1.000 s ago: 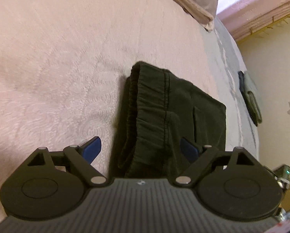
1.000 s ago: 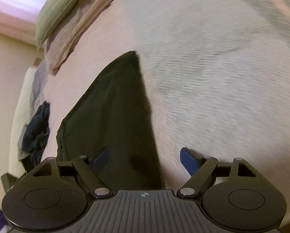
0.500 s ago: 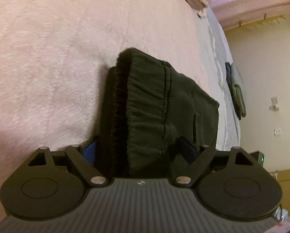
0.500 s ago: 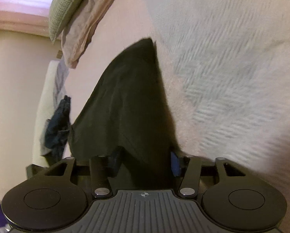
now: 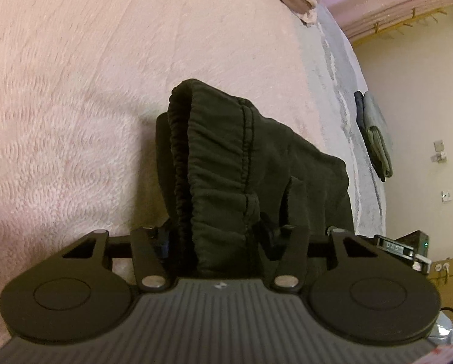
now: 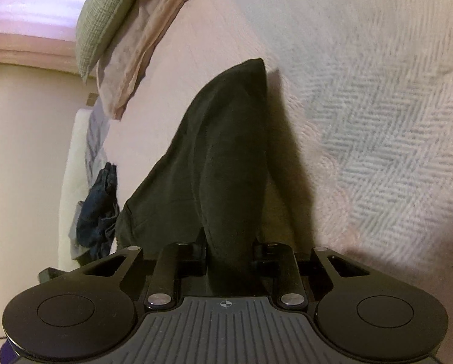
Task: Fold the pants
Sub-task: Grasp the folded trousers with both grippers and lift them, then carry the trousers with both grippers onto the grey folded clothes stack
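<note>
Dark green pants (image 5: 226, 163) folded on pink bedspread (image 5: 74, 91), mid-bed, away from pillow end. Left gripper (image 5: 217, 236) closing, elastic waistband bunched between jaws. Right gripper (image 6: 231, 251) closing narrow, folded fabric edge pinched between jaws. Green pillow (image 6: 105, 18) at bed's far corner.

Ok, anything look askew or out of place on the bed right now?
Nothing stands out. The dark green fabric pants lie partly folded on the pink quilted bedspread, with both claws closing on their near edge.
</note>
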